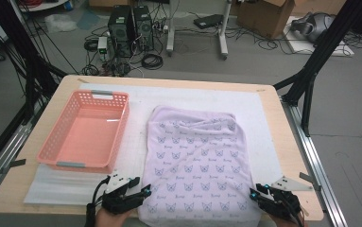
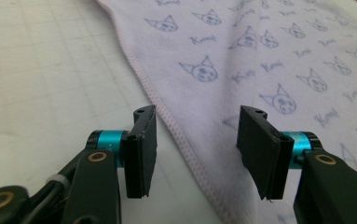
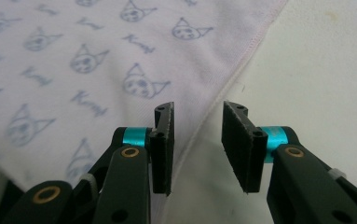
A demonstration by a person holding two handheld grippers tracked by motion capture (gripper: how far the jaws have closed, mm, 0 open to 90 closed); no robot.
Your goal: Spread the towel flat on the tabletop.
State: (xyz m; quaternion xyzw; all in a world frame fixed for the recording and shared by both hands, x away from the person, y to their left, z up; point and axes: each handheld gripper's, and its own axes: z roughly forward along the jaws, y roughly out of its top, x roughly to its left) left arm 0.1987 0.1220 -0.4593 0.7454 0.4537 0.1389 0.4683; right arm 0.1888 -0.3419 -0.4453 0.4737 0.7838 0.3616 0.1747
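Both of my grippers sit at the near edge of the table (image 1: pixel 282 142), one at each near corner of the lilac cloth (image 1: pixel 197 161), which I take as my landmark. My left gripper (image 1: pixel 146 190) is released: in the left gripper view its jaws stand apart, straddling the cloth's stitched hem without pressing on it, one jaw over the white mat (image 1: pixel 136 99) and the other over the fabric. My right gripper (image 1: pixel 253 193) is released too: in the right gripper view its jaws stand apart above the opposite hem, with the fabric passing under one jaw and the bare mat under the other. Neither gripper grasps anything.

One cloth lies spread flat on the mat, near the middle of the table, with its far end rumpled into folds. It is printed all over in blue with small cat-like faces with pointed ears, each paired with a short cursive word that starts with a K; I cannot read the rest.

Left of the cloth, just apart from it, stands one pink plastic basket (image 1: pixel 51 142) with perforated walls and two grey handle strips, one at each short end. It holds nothing.

Beyond the cloth, off the table, two black computer towers (image 1: pixel 131 28) stand on the floor among loose cables, and one cardboard box (image 1: pixel 263 16) sits further right.
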